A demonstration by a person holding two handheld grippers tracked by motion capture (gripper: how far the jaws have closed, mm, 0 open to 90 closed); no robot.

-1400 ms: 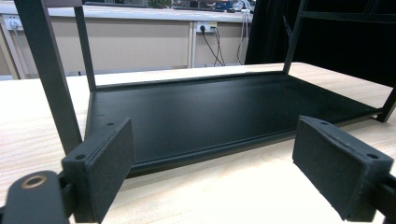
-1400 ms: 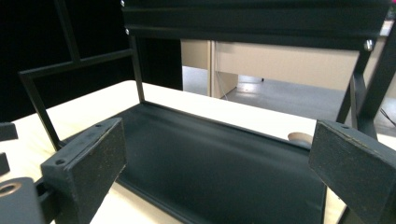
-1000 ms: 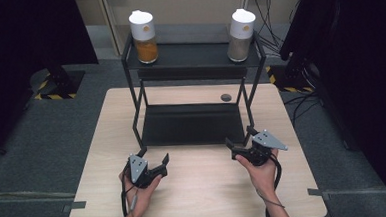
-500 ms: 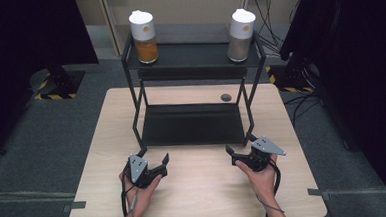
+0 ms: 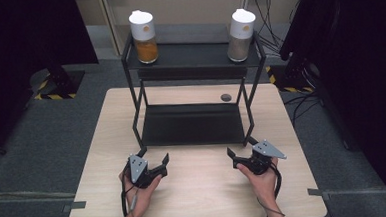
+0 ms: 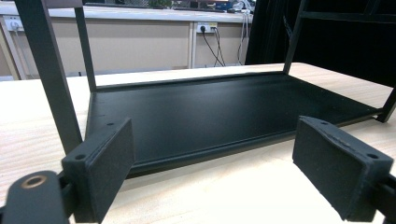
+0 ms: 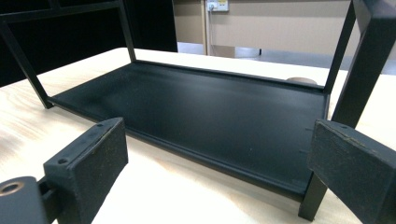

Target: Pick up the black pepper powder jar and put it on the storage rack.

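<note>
A black two-tier metal rack (image 5: 135, 99) stands on the wooden table (image 5: 107, 143). On its top shelf an orange-filled jar (image 5: 146, 40) with a white lid stands at the left, and a grey-brown-filled jar (image 5: 240, 33) with a white lid at the right. The lower shelf (image 6: 210, 107) (image 7: 210, 112) is bare. My left gripper (image 5: 154, 156) (image 6: 215, 135) rests low over the table in front of the rack's left front leg, open and empty. In front of the right front leg my right gripper (image 5: 240, 147) (image 7: 219, 135) is also open with nothing between its pads.
A small dark round disc (image 5: 225, 97) (image 7: 301, 80) lies on the table behind the lower shelf. The rack's thin legs (image 6: 51, 74) (image 7: 355, 65) rise close ahead of each gripper. Bare tabletop runs along the near edge, with dark floor and cables around the table.
The right gripper has drawn back a little toward the table's near edge. The left gripper has stayed put, and both stay open.
</note>
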